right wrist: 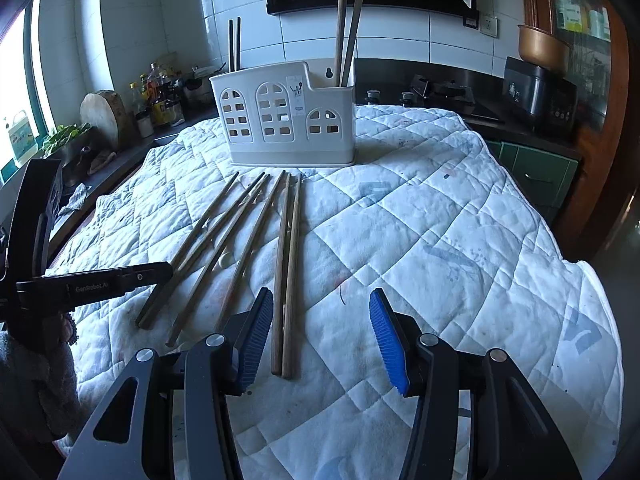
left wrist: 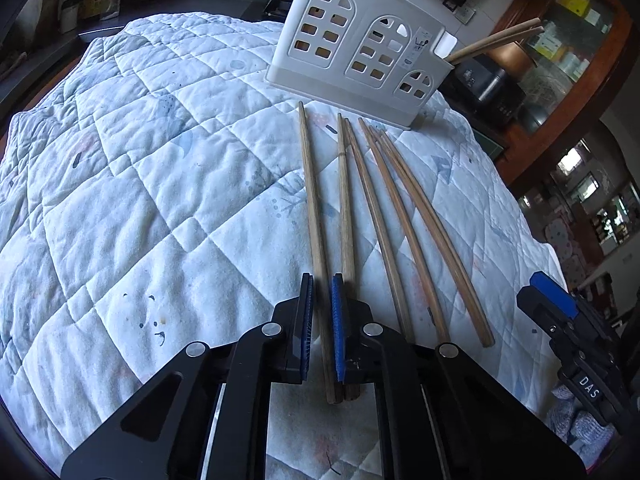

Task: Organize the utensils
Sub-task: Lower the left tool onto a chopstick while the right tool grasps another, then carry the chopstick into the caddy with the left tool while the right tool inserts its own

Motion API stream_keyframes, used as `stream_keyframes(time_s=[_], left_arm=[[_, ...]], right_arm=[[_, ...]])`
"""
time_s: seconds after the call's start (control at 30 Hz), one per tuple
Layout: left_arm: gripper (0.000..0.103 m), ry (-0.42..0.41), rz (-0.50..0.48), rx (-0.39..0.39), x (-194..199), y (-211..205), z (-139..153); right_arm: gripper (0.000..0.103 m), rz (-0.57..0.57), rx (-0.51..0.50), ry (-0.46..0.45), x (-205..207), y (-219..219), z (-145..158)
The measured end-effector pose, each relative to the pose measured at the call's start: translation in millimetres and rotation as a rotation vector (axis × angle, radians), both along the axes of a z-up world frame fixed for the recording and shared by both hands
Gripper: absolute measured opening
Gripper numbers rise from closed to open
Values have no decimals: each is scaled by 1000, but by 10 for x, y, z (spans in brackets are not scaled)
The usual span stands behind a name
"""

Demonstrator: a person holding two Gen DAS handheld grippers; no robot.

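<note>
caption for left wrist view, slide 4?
Left gripper straddles one chopstick on the quilt, white holder behind.

Left wrist view: low and close over the white quilted cloth [left wrist: 140,200], facing along loose wooden chopsticks [left wrist: 384,220] toward the white plastic utensil caddy with arched cut-outs [left wrist: 356,48]; right wrist view: set slightly farther back, facing the same caddy [right wrist: 286,120] squarely; shared by both: cloth [right wrist: 440,240], chopsticks [right wrist: 248,236], caddy.
</note>
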State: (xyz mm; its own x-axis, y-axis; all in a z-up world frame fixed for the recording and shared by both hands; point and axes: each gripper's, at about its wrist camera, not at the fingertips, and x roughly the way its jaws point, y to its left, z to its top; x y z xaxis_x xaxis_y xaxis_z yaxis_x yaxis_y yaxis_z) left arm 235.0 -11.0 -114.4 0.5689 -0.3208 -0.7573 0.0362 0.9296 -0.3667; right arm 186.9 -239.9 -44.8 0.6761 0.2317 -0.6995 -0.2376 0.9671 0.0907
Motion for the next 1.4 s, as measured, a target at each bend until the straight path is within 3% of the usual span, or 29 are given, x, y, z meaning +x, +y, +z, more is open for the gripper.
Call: stream_keyframes(time_s=[0.17, 0.5, 0.97, 1.4], left_arm=[[9, 9, -16, 26, 2, -45, -7], [10, -12, 14, 48, -41, -90, -22], [6, -28, 2, 95, -37, -49, 8], [7, -27, -18, 103, -45, -77, -4]], right_arm=[[48, 11, -21, 26, 44, 42, -68], [30, 41, -27, 92, 119, 119, -213], [12, 94, -82, 132, 282, 324, -293], [7, 81, -62, 119, 260, 299, -296]])
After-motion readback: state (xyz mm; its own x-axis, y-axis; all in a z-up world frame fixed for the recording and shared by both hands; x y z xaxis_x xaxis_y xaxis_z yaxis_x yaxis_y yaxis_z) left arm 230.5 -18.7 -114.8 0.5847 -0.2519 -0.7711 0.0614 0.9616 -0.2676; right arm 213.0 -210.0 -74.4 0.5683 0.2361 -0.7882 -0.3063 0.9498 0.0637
